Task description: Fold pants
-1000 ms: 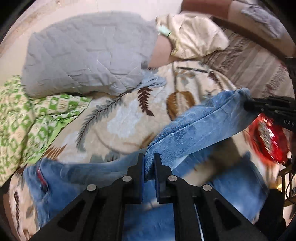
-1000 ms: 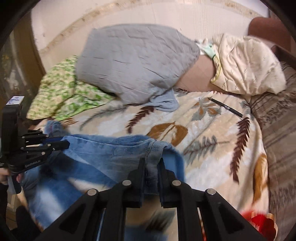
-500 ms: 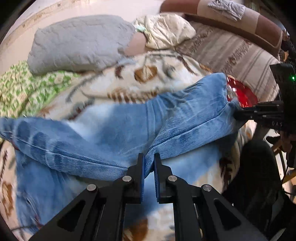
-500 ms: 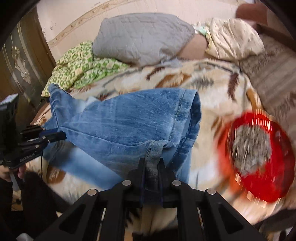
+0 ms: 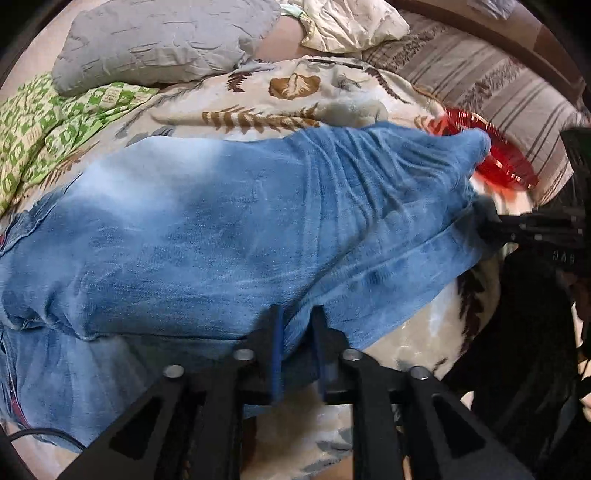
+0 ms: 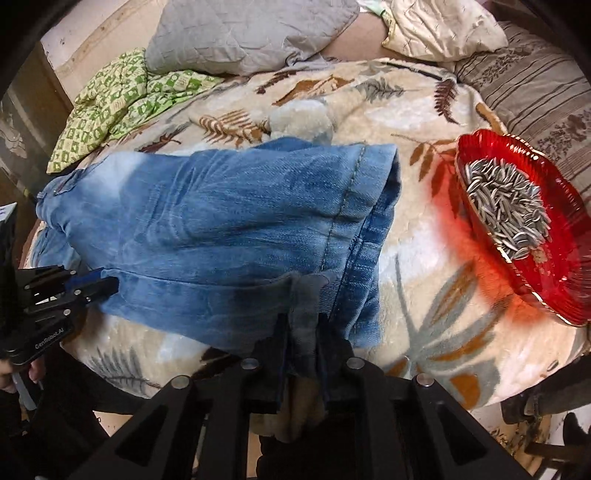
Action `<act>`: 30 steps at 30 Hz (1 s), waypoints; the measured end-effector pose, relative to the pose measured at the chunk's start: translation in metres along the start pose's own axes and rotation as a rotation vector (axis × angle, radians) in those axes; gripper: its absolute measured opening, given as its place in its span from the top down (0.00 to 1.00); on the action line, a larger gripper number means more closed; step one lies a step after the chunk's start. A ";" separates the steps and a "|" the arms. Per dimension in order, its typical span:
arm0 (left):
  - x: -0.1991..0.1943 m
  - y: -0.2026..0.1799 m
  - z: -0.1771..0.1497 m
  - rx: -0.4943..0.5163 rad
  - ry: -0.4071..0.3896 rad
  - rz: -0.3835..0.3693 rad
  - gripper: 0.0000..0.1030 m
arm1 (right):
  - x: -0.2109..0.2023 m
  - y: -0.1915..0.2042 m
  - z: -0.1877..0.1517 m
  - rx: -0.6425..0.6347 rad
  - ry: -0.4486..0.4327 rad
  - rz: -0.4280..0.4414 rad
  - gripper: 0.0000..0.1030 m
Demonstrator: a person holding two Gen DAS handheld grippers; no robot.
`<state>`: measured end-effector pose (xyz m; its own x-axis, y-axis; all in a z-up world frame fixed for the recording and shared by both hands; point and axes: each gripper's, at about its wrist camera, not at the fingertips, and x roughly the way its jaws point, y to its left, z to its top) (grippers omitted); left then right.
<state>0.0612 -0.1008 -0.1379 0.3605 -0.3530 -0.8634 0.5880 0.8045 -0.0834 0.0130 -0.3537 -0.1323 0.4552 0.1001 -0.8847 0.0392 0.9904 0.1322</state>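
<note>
Both claws are letting go: the left claw and right claw are opening with the folded jeans lying on the bed between their fingers, so backing clear and regripping for another fold looks next.

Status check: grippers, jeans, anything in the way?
Left gripper and right gripper both opening, denim edge between each pair. Jeans folded over, lying on blanket. Red dish of seeds beside hem, apart.

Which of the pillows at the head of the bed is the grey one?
The quilted grey pillow lies on the left, above the green patterned cloth; the other pillow, on the right, is cream.
</note>
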 end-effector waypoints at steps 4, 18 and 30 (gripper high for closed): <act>-0.028 0.008 0.000 -0.050 -0.114 0.057 0.06 | -0.029 0.006 -0.004 0.004 -0.098 -0.071 0.10; -0.140 0.158 -0.041 -0.312 -0.149 0.378 0.06 | -0.045 0.129 0.041 -0.275 -0.236 0.091 0.10; -0.203 0.213 -0.071 -0.261 -0.025 0.519 0.01 | 0.004 0.279 0.059 -0.524 -0.246 0.209 0.10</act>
<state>0.0621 0.1760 -0.0161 0.5726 0.1109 -0.8123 0.1328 0.9652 0.2254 0.0787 -0.0827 -0.0725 0.6006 0.3338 -0.7266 -0.4868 0.8735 -0.0011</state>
